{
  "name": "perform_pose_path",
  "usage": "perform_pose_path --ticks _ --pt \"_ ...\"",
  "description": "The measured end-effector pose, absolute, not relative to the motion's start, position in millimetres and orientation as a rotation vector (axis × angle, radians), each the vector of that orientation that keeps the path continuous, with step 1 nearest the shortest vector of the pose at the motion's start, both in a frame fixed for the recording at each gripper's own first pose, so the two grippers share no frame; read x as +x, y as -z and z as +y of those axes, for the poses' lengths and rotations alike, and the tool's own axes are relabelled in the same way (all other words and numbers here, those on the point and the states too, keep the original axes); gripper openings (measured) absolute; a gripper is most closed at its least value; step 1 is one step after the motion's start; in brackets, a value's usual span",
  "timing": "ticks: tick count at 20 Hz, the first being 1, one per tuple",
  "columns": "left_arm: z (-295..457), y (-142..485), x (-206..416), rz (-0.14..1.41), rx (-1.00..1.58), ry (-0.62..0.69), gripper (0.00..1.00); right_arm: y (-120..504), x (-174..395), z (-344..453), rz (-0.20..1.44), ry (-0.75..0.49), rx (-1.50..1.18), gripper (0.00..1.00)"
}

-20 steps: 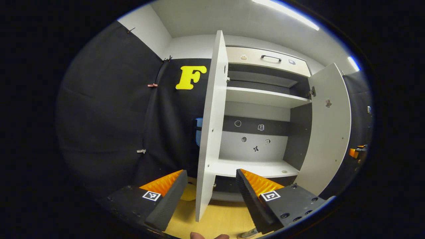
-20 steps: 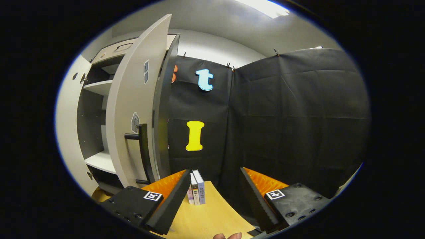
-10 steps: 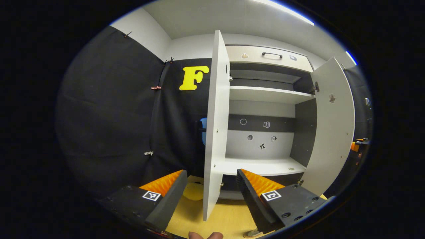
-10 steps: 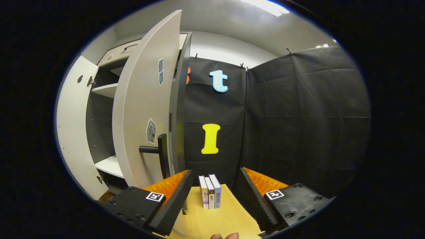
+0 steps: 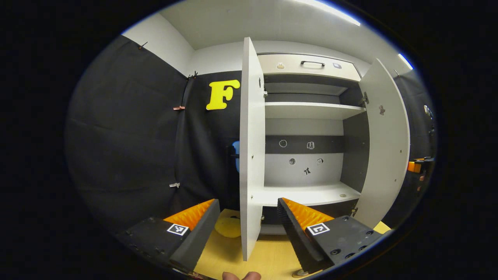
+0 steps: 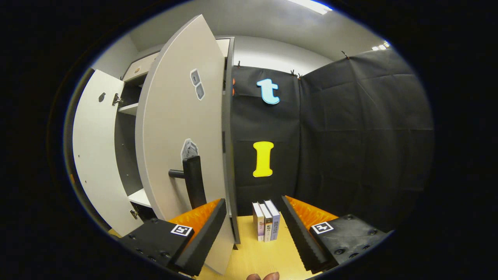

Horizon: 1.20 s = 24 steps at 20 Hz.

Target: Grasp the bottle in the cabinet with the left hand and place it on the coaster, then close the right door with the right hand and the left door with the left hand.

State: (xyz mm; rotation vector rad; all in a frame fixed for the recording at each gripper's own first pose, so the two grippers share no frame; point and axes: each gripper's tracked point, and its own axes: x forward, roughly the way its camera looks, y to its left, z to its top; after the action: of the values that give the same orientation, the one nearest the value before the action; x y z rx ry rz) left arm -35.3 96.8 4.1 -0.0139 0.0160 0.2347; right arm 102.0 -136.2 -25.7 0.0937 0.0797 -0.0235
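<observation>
Both cabinet doors stand open, so both closings remain. The cabinet shelves carry no bottle; where the bottle is cannot be told. The left gripper, fingers apart and empty, straddles the left door edge. The right gripper, fingers apart and empty, faces the right door beside its handle.

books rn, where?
Right gripper view: the books stand upright on the wooden tabletop, between the right claw fingers, just right of the right door.

Three books stand upright (spines outward) on the yellow tabletop.
</observation>
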Motion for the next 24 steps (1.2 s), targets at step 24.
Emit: perform_pose_path --ticks 24 --pt "137 -8 -11 0.0 -0.004 -0.285 0.95 40 159 26 0.099 -0.189 0.164 0.95"
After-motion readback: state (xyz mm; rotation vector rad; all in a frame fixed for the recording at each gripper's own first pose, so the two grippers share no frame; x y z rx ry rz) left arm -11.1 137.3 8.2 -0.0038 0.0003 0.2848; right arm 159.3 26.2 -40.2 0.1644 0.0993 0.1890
